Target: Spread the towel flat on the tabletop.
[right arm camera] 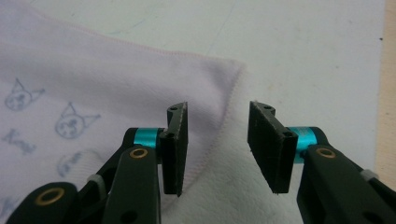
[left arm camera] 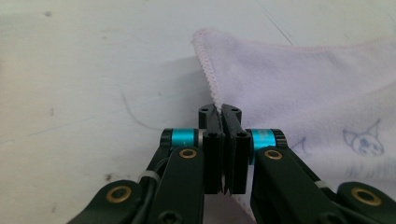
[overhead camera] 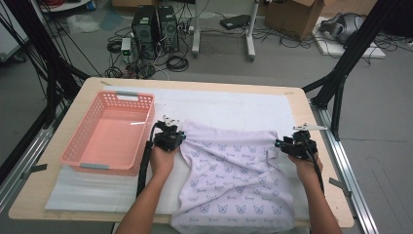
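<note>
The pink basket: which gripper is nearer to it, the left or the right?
Left. The left gripper is just beside the basket, at its right side, shut on the towel edge. The right gripper is far across the towel, open over its other corner.

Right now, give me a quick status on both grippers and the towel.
Left gripper shut on the towel edge. Right gripper open, fingers straddling the far corner hem, no grip. Pink basket sits left, clear of the cloth.
</note>
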### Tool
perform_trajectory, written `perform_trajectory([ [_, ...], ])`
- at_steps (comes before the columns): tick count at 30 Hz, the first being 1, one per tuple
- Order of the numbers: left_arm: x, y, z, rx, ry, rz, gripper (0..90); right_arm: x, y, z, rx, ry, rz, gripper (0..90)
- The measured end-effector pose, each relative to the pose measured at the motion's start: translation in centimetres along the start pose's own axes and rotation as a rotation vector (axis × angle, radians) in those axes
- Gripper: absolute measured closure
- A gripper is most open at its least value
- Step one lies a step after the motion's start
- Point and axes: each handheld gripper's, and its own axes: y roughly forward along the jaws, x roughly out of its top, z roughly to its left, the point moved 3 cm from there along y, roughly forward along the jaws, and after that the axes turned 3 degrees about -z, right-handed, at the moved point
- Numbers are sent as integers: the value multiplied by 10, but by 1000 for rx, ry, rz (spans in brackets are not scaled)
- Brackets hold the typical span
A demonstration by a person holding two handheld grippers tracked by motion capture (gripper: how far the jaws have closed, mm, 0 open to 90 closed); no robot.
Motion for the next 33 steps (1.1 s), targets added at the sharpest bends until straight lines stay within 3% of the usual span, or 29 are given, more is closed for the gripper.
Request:
perform_trajectory([
  [3,-3,3,2,-1,19,20,871,0,7,1,17,20,-7,555],
  [6,-3,5,3,-9,-11,6,873,0,21,8,41,-11,33,544],
  [8,-1,5,5,-11,-31,-25,873,2,26,11,25,-46,29,638],
  [9,0,4,5,-9,-37,-33,874,5,27,11,36,-57,34,795],
  [10,0,3,6,-7,-35,-38,874,8,29,10,41,-82,42,851],
  [13,0,2,6,-5,-22,-34,874,22,39,7,-46,-153,38,864],
  [15,0,2,5,-13,-26,-38,873,33,43,4,-102,-154,-4,865],
  [17,1,2,1,-47,-21,-48,861,43,46,2,-166,-174,-39,865],
  [19,-1,5,-5,-78,2,-35,693,51,46,1,-264,-202,-90,864],
  [20,-2,5,-7,-91,2,-22,615,53,45,-1,-296,-185,-114,862],
  [22,-3,5,-9,-118,-16,-13,539,53,46,-5,-270,-107,-122,831],
  [24,-3,4,-10,-157,-45,-4,504,50,45,-7,-261,-73,-89,736],
  [26,-5,6,-14,-183,-40,20,500,48,39,-7,-237,-39,-104,685],
  [28,-7,6,-20,-173,-5,24,491,47,31,-8,-202,-19,-122,658],
  [30,-7,6,-22,-131,52,27,684,45,24,-8,-158,-16,-102,631],
  [31,-6,6,-21,-121,53,29,807,44,21,-7,-141,-13,-99,627],
  [33,-5,6,-13,-40,37,10,874,41,13,-6,-118,-23,-96,625],
])
